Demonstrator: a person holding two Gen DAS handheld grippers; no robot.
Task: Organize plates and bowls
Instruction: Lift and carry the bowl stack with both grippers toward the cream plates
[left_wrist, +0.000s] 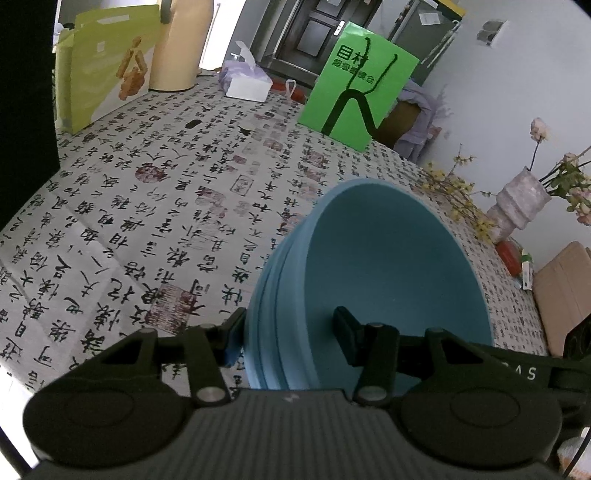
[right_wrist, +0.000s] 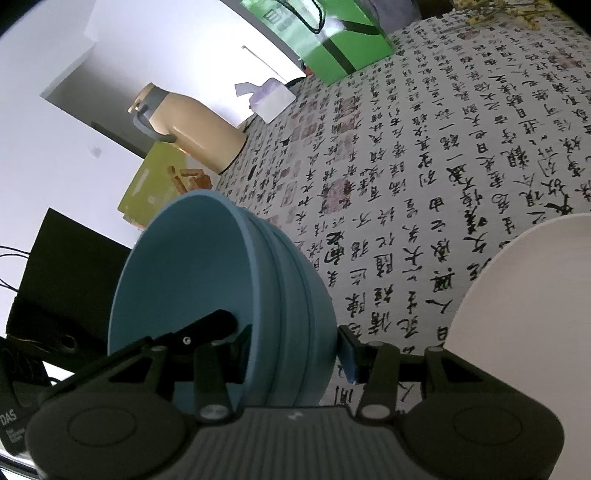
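Bowls: a nested stack of blue bowls (left_wrist: 388, 273) was held tilted above the patterned surface (left_wrist: 147, 221).
Grip: left hand-held gripper (left_wrist: 291, 328) and right hand-held gripper (right_wrist: 291, 339) each clamped the stack's wall, on opposite sides.
Handling: likely light, stiff and smooth; pinching all the rims together seemed wise so no bowl slid out.
Left view only: vase (left_wrist: 521, 201) with flowers.
Right view only: white plate (right_wrist: 524, 332) lay nearby.

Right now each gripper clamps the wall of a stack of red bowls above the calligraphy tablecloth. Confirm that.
Wrong colour only: the stacked bowls are blue, as both wrist views show. The left gripper and right gripper each clamp the wall above the calligraphy tablecloth.
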